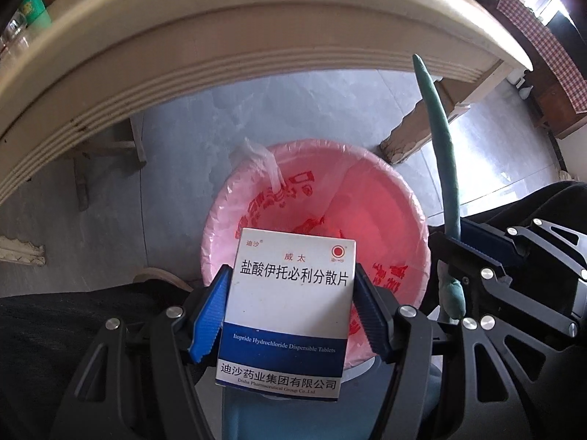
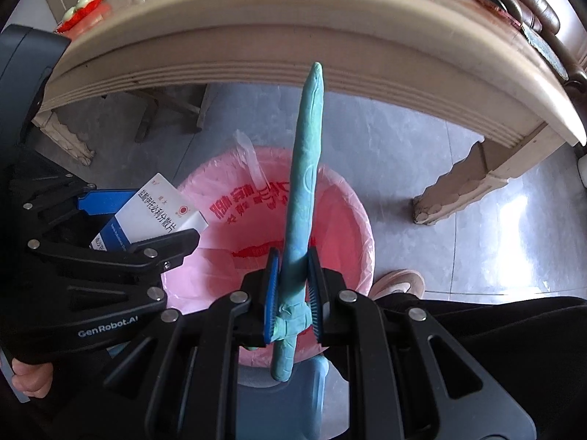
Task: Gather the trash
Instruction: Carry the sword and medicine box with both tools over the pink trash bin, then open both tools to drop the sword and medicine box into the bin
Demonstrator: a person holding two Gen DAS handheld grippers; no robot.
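floor: grey glossy tiles | table: cream, carved legs | chair: brown leather | daylight

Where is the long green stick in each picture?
Left wrist view: the green stick stands at the right, clamped low down in the right gripper, rising past the table edge.
Right wrist view: the green stick runs up the middle, pinched between the right gripper fingers, above the bin.
Shared landmark: the pink-lined bin on the floor beneath both grippers.

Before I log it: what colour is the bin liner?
Pink with red print; clearest in the left wrist view.
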